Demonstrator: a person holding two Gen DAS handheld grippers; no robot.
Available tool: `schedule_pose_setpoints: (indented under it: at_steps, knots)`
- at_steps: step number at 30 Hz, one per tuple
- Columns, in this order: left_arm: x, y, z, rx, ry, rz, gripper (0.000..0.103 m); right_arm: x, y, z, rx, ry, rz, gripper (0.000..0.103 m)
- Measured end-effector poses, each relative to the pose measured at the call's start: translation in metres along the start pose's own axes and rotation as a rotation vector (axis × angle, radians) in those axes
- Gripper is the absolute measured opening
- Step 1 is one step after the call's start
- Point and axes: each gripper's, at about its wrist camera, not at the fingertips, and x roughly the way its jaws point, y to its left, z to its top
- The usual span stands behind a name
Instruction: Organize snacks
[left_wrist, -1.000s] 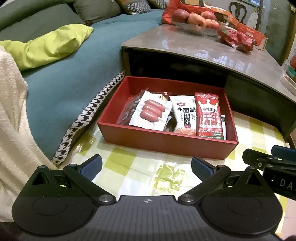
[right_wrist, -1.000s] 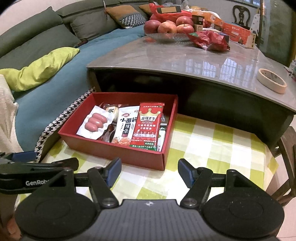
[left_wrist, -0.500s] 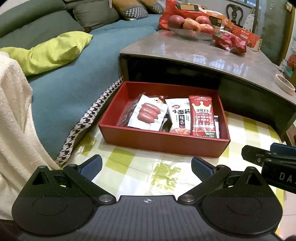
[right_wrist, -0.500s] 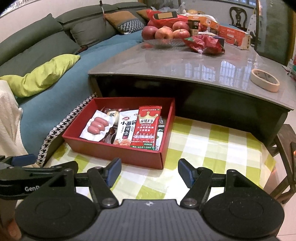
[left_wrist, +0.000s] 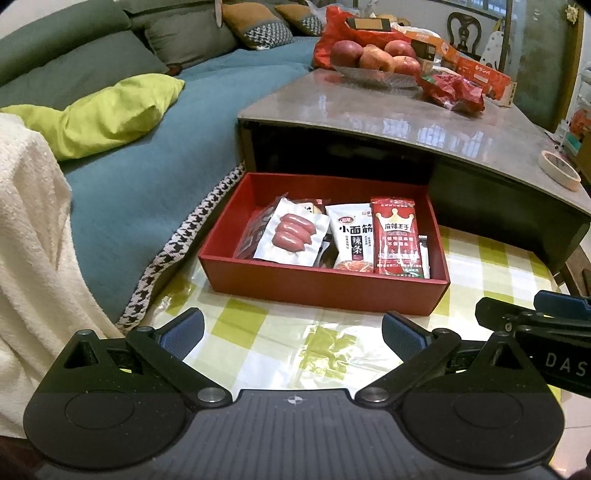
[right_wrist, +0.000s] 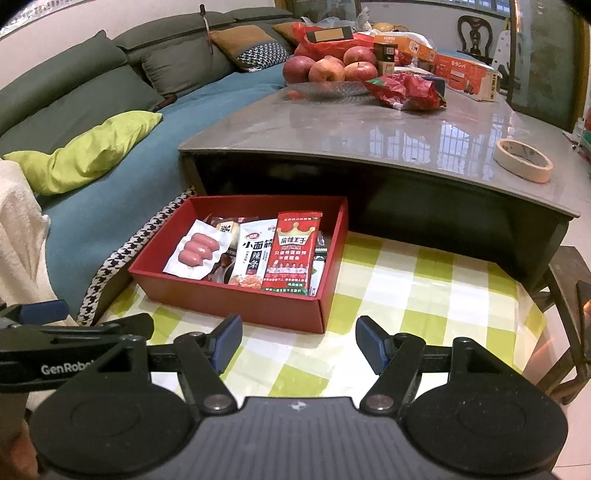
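A grey-green sofa (right_wrist: 74, 88) runs along the wall from nine to twelve o'clock, its seat under a teal cover (left_wrist: 155, 158). A lime cushion (right_wrist: 88, 151) lies at ten o'clock. A glossy grey coffee table (right_wrist: 388, 136) reflecting window light fills twelve to two. A pale tiled floor (right_wrist: 554, 354) shows at three o'clock, a dark carved chair (right_wrist: 474, 27) far at one.

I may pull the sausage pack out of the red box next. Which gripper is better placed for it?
Left, probably. The sausage pack lies at the box's left end, nearer the left gripper. Both grippers are open and empty.
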Motion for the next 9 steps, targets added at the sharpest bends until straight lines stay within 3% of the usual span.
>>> schedule_pose_setpoints:
  at_steps: [9]
  knots:
    - [-0.012, 0.003, -0.001, -0.006, -0.035, 0.031, 0.103, -0.003, -0.003, -0.003, 0.009, -0.005, -0.005, 0.079]
